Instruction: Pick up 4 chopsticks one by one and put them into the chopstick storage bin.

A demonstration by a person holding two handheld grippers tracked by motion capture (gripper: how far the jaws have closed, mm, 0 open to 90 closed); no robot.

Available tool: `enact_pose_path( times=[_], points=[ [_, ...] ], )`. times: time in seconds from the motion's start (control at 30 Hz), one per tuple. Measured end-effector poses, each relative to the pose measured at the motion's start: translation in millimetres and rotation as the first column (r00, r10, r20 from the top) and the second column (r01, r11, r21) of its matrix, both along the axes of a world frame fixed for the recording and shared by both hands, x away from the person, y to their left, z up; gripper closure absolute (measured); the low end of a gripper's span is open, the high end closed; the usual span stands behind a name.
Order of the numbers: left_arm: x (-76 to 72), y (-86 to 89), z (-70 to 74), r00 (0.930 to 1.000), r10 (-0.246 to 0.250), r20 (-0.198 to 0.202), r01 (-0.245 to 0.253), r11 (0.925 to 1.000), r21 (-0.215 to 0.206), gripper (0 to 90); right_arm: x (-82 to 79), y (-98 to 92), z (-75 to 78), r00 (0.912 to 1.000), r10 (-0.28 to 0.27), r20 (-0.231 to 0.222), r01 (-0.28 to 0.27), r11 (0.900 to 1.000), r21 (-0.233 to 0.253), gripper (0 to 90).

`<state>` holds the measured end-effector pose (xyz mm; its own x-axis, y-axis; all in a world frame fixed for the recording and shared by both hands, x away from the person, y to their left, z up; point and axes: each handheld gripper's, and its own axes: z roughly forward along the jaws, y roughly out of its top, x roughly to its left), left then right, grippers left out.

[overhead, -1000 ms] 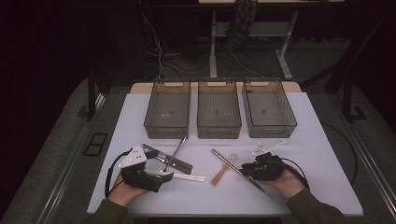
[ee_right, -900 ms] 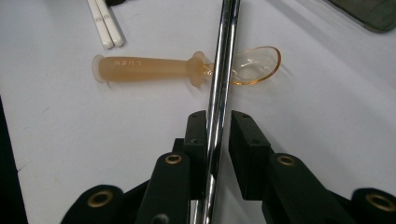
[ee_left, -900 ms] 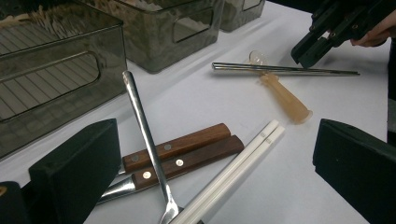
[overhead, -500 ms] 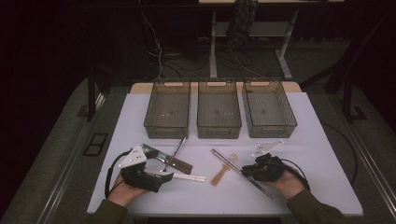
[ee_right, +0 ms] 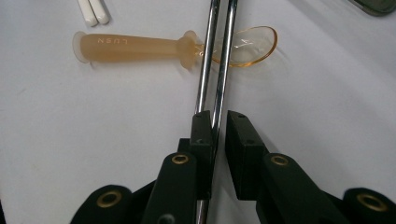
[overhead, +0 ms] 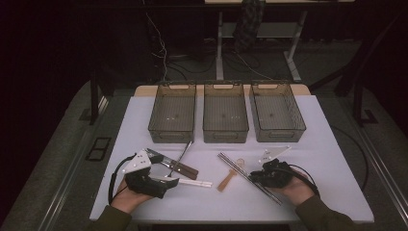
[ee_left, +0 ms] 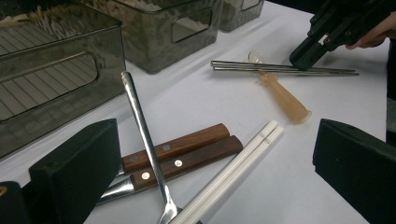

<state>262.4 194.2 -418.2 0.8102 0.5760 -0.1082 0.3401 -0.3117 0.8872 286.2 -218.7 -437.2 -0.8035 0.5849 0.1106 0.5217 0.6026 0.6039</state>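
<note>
Right claw (ee_right: 217, 122) moved in, closing around steel chopsticks (ee_right: 215, 51) | left claw (ee_left: 210, 158) unmoved, spread wide

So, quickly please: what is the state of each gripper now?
Left gripper: open, holding nothing.
Right gripper: nearly closed around the metal chopsticks; grip cannot be told.

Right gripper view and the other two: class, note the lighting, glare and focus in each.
High view: dim, dark surroundings, bright table. Left gripper view: jaws blurred, wooden handles sharp. Right gripper view: bright glare streaks along the metal chopsticks; translucent spoon crisp.
</note>
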Motion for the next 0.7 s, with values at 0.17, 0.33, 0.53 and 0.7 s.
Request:
enact_pose_path(
  times=[0.17, 0.33, 0.53, 0.7],
  points=[
    [0.1, -0.2, -0.1, 1.0, -0.002, 0.0, 0.002, 1.0, 0.003, 0.0, -0.4, 1.4, -1.9, 1.0, 0.005, 0.007, -0.005, 1.0, -0.018, 80.1],
    [0.1, -0.2, -0.1, 1.0, -0.002, 0.001, 0.002, 1.0, 0.003, 0.0, -2.0, 3.4, -2.6, 0.9999, 0.006, 0.016, -0.005, 0.999, -0.034, 80.1],
    [0.3, -1.0, -0.2, 1.0, -0.004, 0.0, 0.004, 1.0, 0.006, 0.0, -3.8, 5.2, -2.5, 0.9995, -0.002, 0.031, 0.004, 0.999, -0.048, 81.0],
    [0.3, -0.8, -0.1, 1.0, -0.004, 0.001, 0.004, 1.0, 0.006, 0.0, -3.8, 5.3, -2.4, 0.9995, -0.014, 0.029, 0.015, 0.999, -0.05, 82.3]
  ],
)
